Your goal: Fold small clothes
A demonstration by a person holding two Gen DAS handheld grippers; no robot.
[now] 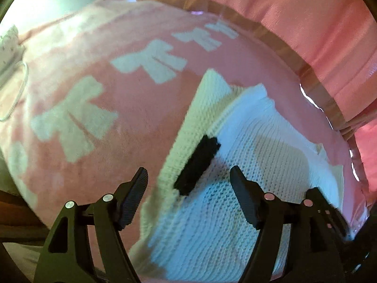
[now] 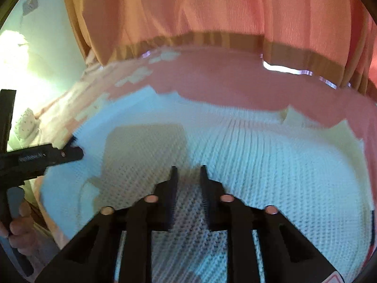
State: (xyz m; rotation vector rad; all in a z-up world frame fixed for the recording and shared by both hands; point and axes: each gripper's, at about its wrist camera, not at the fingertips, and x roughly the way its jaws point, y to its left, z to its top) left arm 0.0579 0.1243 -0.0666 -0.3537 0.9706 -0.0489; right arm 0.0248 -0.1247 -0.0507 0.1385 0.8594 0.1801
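With the left gripper (image 1: 188,184) spread wide and empty over the white waffle-knit garment (image 1: 235,212) on the pink bow-print blanket (image 1: 77,94), and the right gripper (image 2: 187,181) narrowed, apparently pinching that knit directly beneath it, a one-sided pull risked bunching the fold.

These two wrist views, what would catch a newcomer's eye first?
The white waffle-knit garment fills the foreground, spread on a pink fleece blanket with white bows. A black rectangular patch sits on it just ahead of the open left tongs. Salmon curtains hang behind.
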